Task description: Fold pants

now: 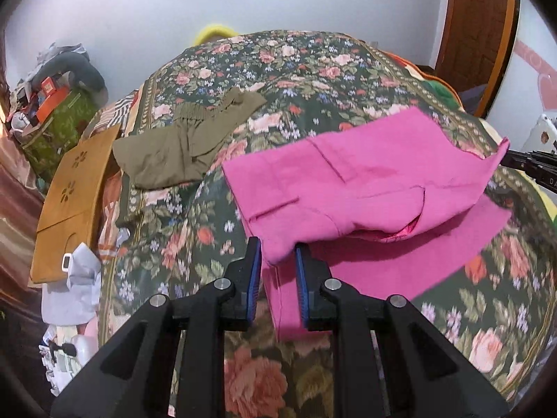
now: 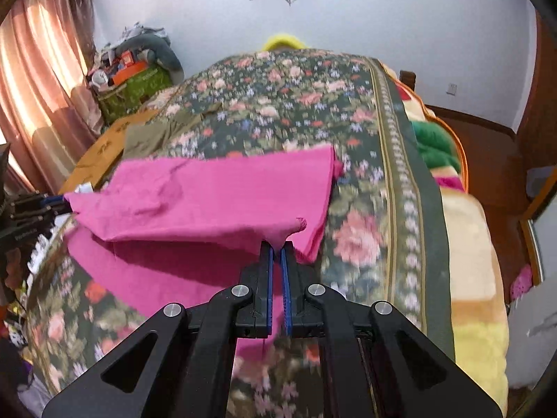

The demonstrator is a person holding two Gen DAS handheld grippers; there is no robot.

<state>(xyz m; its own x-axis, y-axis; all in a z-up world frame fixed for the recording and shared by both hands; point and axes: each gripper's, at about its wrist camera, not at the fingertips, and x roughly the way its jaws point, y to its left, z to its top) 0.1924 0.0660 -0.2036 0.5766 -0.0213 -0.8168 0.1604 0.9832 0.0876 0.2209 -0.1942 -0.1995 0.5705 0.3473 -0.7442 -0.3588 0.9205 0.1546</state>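
Pinching pink pants (image 1: 365, 181) edges, both tools lifted

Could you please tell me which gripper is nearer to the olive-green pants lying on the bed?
Left. The left gripper holds the pink pants' left corner, toward the olive-green pants; the right gripper holds the far corner.

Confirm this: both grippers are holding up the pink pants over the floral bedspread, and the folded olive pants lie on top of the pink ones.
Not quite. The olive pants lie apart from the pink pants, directly on the bedspread farther back, as the left wrist view shows. The rest holds: the left gripper and right gripper each hold pink cloth.
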